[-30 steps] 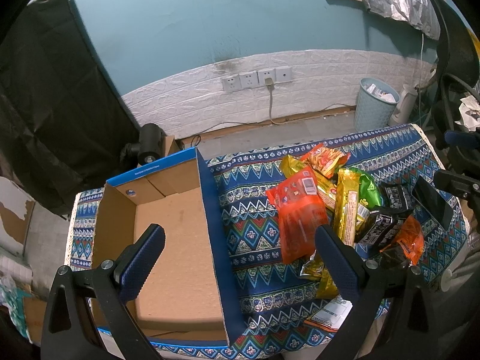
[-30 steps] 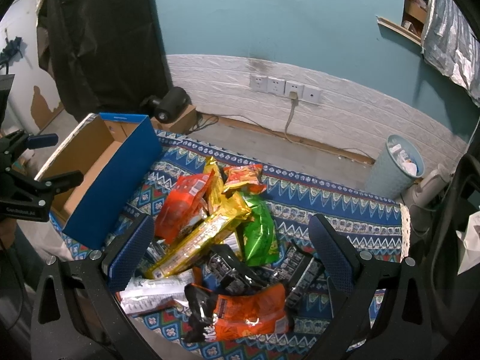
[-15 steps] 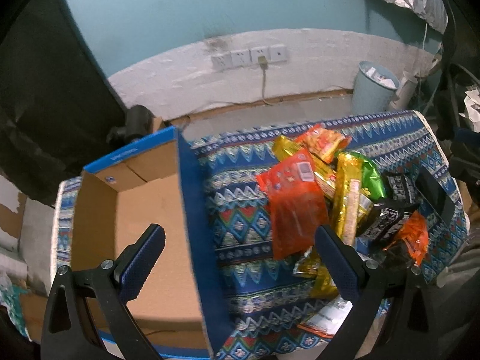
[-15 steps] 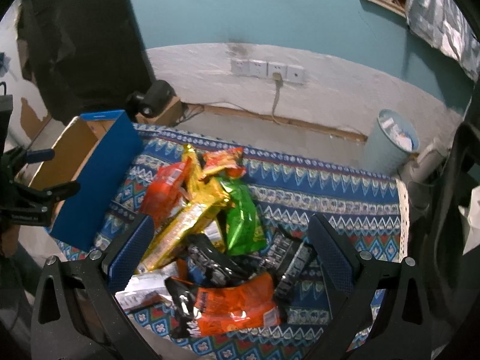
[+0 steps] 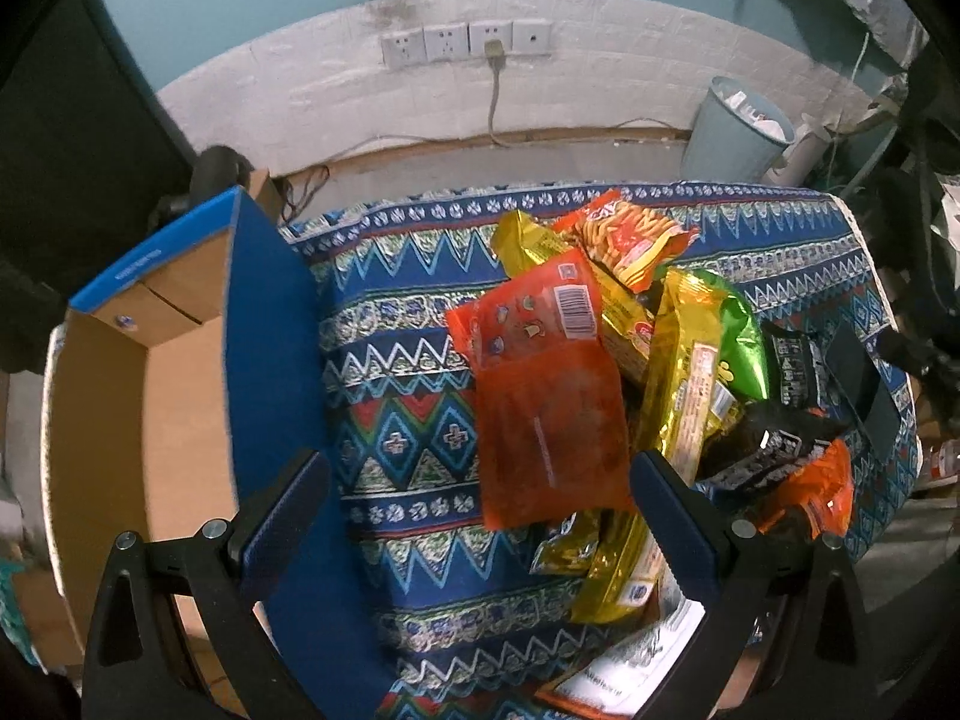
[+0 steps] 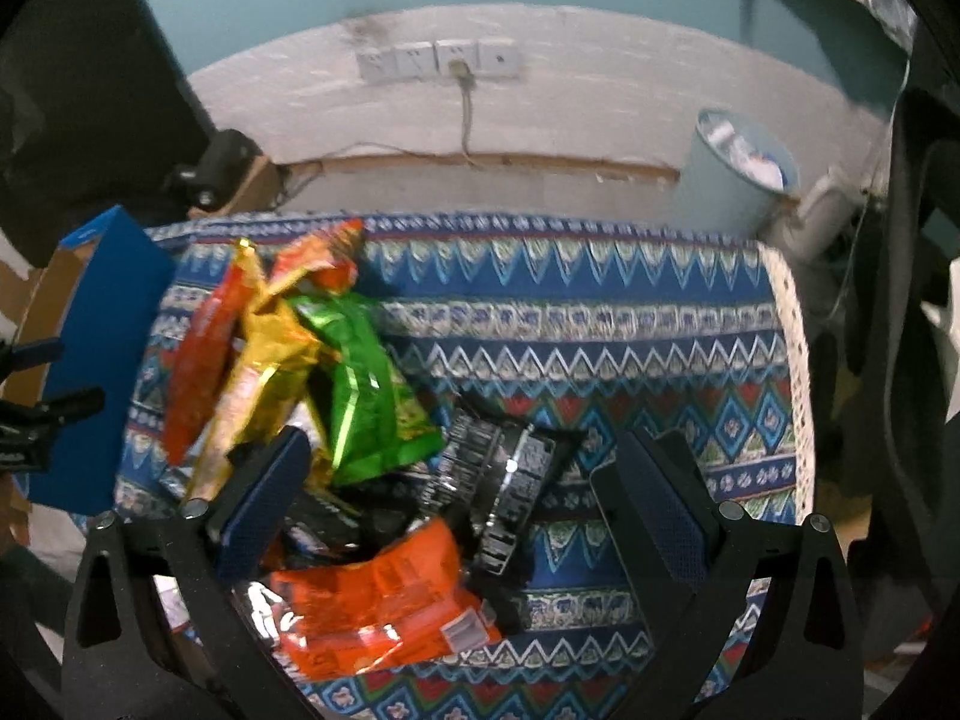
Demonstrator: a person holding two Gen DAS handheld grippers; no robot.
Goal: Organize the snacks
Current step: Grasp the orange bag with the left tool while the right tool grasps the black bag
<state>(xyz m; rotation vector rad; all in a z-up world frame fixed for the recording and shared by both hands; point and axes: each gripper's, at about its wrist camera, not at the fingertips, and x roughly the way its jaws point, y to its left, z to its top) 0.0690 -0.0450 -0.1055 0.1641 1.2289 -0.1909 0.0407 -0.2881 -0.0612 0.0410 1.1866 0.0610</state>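
Both grippers are now sitting lower and closer to the snack pile than a second ago, so the packets are filling more of each view.

Through the left wrist camera, the left gripper (image 5: 477, 516) is hanging with its jaws spread wide, holding nothing. Its right finger is lying just beside the lower corner of the orange-red snack packet (image 5: 543, 396); whether it is touching cannot be told. Its left finger is showing against the blue wall of the cardboard box (image 5: 180, 408), which is standing open on the left of the patterned tablecloth (image 5: 408, 324). Gold packets (image 5: 684, 372), a green packet (image 5: 741, 342), an orange noodle packet (image 5: 630, 234) and black packets (image 5: 774, 450) are lying heaped to the right. A pale bin (image 5: 735, 132) is standing on the floor behind.

Through the right wrist camera, the right gripper (image 6: 462, 507) is likewise gaping, empty, over the black packets (image 6: 504, 480) and an orange packet (image 6: 384, 600). The green packet (image 6: 366, 384) and gold packet (image 6: 264, 372) are lying beyond its left finger. The box (image 6: 102, 324) is showing at far left, with the left gripper's dark fingers partly visible in front of it.
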